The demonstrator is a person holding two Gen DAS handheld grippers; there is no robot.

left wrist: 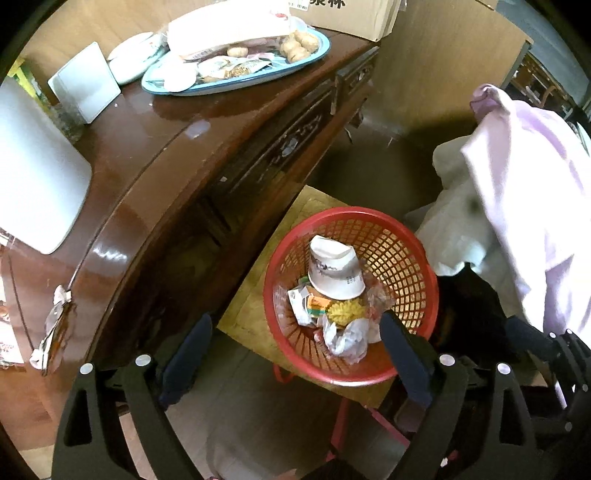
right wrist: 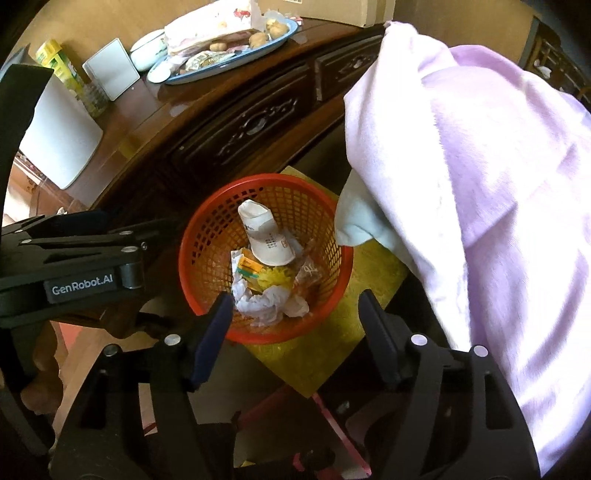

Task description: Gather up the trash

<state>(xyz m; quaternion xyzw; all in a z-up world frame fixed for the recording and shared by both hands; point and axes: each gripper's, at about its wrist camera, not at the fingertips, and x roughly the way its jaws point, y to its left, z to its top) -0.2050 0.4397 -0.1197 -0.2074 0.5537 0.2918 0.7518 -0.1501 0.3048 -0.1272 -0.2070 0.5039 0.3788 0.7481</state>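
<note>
- The left gripper (left wrist: 295,354) hung with its jaws spread wide and nothing between them; the right gripper (right wrist: 297,332) was likewise wide apart and empty
- Just ahead of and below both sets of fingers sat the red mesh basket (left wrist: 402,243) (right wrist: 207,221), resting on a yellowish stool top (left wrist: 243,314) (right wrist: 325,354)
- Inside the basket lay the collected trash — a crushed white paper cup (left wrist: 334,269) (right wrist: 264,236) on top, with crumpled white paper (left wrist: 345,338) (right wrist: 266,301), a small printed wrapper (left wrist: 314,304) (right wrist: 247,266) and something yellow (left wrist: 345,310) beneath it
- To the right of the basket, a pale purple cloth (left wrist: 532,192) (right wrist: 498,184) hung close, touching the rim in the right wrist view
- To the left and ahead ran the dark wooden table (left wrist: 147,147) (right wrist: 155,122), a torn wrapper (left wrist: 55,325) lying at its near edge
- Farther along the tabletop stood a white square container (left wrist: 86,86) (right wrist: 110,68)
- Farthest off — a blue oval tray (left wrist: 317,51) (right wrist: 207,72) piled with snacks and packets, a cardboard box (left wrist: 354,14) behind it
</note>
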